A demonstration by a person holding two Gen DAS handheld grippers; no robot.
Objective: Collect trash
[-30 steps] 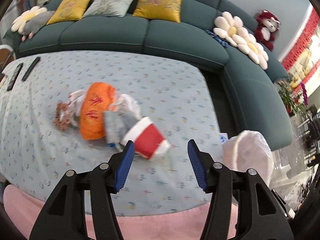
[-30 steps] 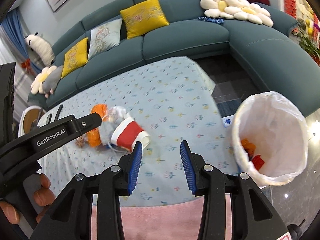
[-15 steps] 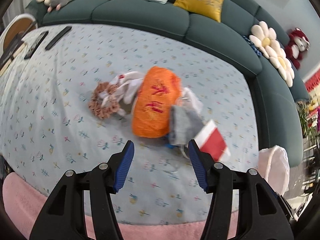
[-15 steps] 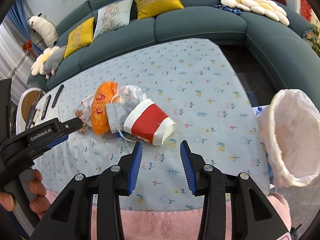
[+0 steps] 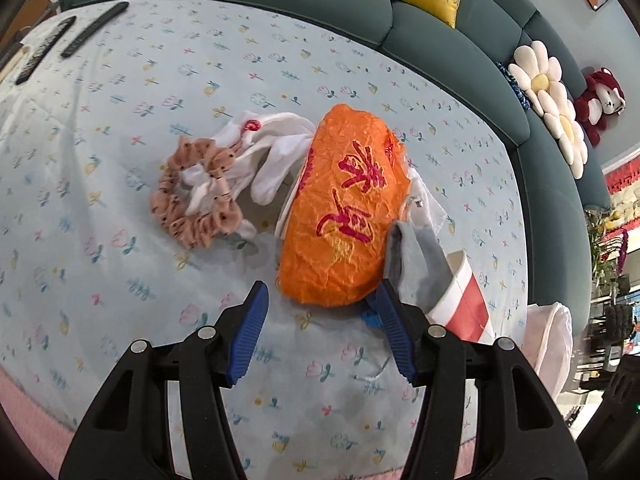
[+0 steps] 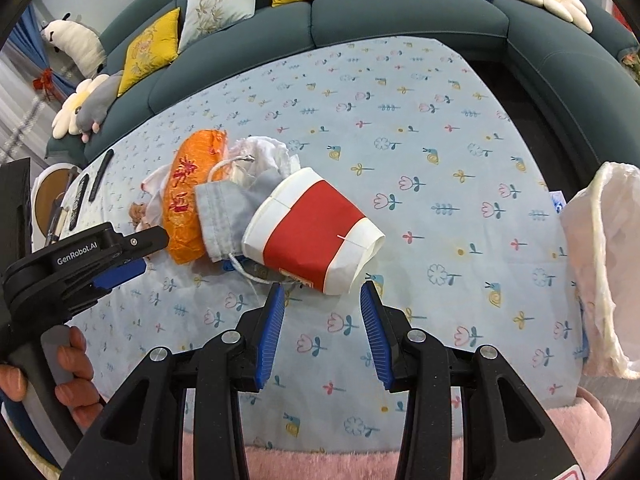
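Note:
A heap of trash lies on the flowered tablecloth. A crumpled orange bag with red writing sits just ahead of my left gripper, which is open with nothing between its fingers. A pink scrunchie and white cloth lie to its left, a grey face mask to its right. In the right wrist view a red-and-white paper cup lies on its side just ahead of my open right gripper. The orange bag and grey face mask lie left of the cup.
A bin lined with a white bag stands off the table's right edge. Remote controls lie at the table's far left. A teal sofa with cushions curves behind the table. A hand holds the left gripper's handle. Pink rug below.
Both grippers have come down and closer to the heap. The left one has swung from the cup to the orange bag; the right one now stands right at the cup.

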